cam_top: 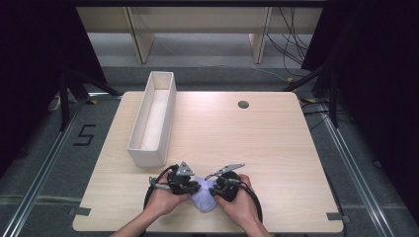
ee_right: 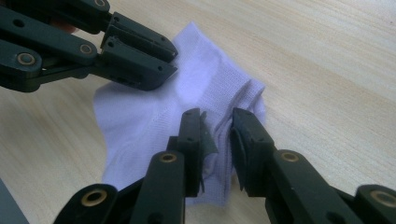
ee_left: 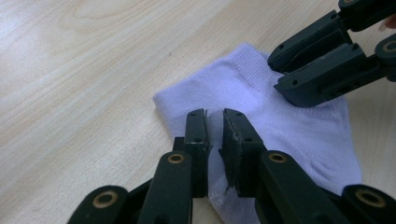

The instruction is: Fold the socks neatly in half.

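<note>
Lavender knit fabric, a small sock (cam_top: 206, 196), lies flat on the wooden surface (cam_top: 257, 143) near its front edge, between the two hands. The left gripper (ee_left: 214, 116) has its jaws almost together, and a thin fold of the sock stands in the narrow gap; it seems pinched, but lightly. The right gripper (ee_right: 217, 119) is a bit wider, with a thicker bunch of the cuff gathered between its jaws, and the pads look pressed on it from both sides.

I think several things can go wrong from here. The left pinch holds very little cloth, so if the hands lift or pull apart, the fold may slip out and the sock will hang from one side only. If both pull too strongly, the knit stretches and the shape is lost. The white box (cam_top: 153, 118) stands well apart at the left, so carrying the sock there with a weak hold is risky.
</note>
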A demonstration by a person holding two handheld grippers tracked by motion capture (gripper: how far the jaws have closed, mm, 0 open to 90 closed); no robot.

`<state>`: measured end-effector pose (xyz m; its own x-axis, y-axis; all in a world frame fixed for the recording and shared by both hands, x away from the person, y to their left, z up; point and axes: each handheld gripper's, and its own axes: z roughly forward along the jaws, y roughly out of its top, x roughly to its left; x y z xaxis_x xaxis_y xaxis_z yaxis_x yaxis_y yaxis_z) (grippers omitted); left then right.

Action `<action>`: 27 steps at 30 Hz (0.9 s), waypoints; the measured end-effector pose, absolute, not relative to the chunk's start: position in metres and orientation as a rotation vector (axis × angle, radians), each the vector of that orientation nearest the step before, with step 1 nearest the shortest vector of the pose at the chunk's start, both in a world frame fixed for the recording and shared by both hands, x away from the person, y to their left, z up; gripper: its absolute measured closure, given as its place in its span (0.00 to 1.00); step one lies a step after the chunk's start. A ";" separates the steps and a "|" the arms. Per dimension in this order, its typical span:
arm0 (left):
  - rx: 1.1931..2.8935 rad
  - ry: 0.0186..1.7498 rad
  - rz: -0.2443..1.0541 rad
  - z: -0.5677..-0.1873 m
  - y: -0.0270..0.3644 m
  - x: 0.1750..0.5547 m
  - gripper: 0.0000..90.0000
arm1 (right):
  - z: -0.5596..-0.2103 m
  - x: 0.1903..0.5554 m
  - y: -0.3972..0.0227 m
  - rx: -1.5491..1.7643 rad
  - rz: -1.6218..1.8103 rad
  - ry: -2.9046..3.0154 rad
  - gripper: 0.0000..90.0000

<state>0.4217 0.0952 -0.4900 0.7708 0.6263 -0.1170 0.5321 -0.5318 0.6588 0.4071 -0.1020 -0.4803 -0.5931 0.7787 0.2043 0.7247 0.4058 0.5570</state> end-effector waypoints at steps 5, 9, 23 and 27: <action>2.230 0.874 0.173 -0.485 0.102 0.419 0.79 | -0.480 0.407 -0.102 1.361 0.942 2.564 0.82; 2.170 0.908 0.128 -0.480 0.109 0.415 0.63 | -0.481 0.408 -0.104 1.357 0.954 2.569 0.82; 2.103 0.986 0.055 -0.474 0.135 0.402 0.47 | -0.482 0.409 -0.104 1.366 0.956 2.570 0.81; 2.067 1.015 0.041 -0.473 0.138 0.401 0.46 | -0.482 0.410 -0.104 1.379 0.968 2.593 0.81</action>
